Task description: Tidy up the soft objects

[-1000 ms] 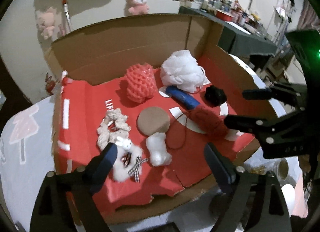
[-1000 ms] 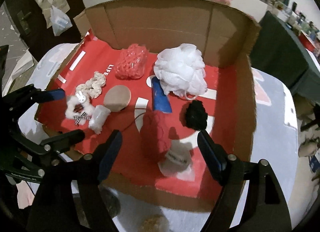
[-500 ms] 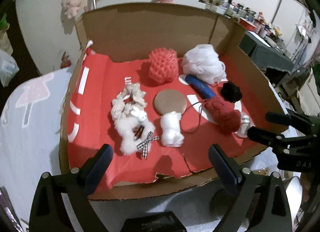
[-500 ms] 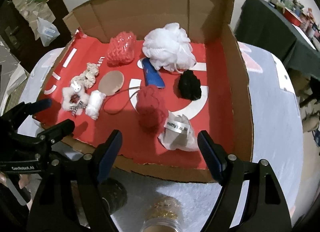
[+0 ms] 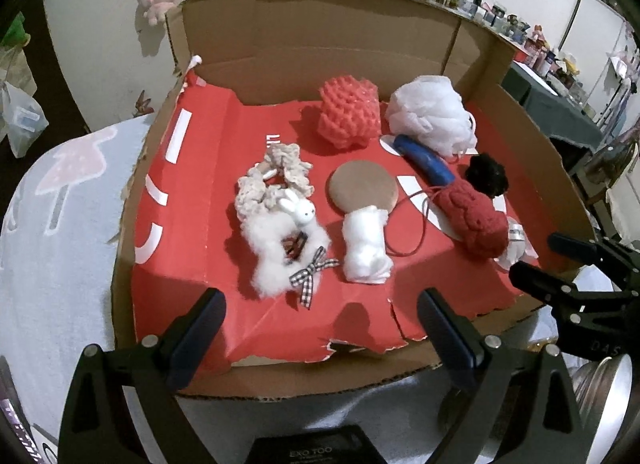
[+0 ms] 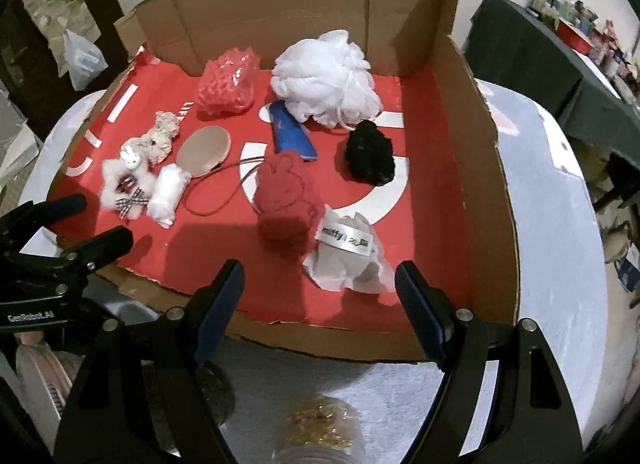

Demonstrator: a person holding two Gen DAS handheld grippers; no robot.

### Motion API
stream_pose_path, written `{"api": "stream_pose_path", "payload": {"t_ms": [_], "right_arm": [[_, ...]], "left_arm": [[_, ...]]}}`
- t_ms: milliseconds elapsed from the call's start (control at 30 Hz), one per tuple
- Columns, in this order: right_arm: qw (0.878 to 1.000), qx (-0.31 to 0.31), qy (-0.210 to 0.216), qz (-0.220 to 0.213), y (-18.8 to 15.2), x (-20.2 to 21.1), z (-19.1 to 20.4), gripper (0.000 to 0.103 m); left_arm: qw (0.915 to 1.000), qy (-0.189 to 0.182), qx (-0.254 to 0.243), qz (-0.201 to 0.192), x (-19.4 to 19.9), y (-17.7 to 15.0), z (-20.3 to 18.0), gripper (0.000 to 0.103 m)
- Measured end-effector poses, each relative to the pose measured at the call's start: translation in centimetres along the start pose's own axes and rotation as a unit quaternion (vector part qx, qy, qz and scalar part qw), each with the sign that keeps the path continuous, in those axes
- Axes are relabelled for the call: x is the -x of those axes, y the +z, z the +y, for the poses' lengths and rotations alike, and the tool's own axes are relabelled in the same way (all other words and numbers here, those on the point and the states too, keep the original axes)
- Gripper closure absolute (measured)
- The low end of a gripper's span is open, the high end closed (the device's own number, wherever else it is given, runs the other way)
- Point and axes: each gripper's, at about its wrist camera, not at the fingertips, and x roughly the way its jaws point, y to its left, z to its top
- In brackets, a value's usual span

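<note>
Hovering both tongs, left and right, released and empty, we survey soft items laid out ahead in the cardboard box.

I see a bench under a pale cloth printed with mushroom shapes. On it sits a shallow cardboard box, red inside, its back and right walls standing and its near edge torn. Just in front of the box, on the cloth, stands a clear jar holding something golden, with a dark round lid to its left. A black device lies at the near edge in my left view.
</note>
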Motion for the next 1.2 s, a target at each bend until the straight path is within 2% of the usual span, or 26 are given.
{"api": "stream_pose_path", "payload": {"t_ms": [1200], "right_arm": [[1.0,-0.003,-0.003,-0.008,-0.25,0.1,-0.15,0.026]], "left_arm": [[1.0,0.009,0.001,0.002,-0.17,0.04,0.2,0.005]]}}
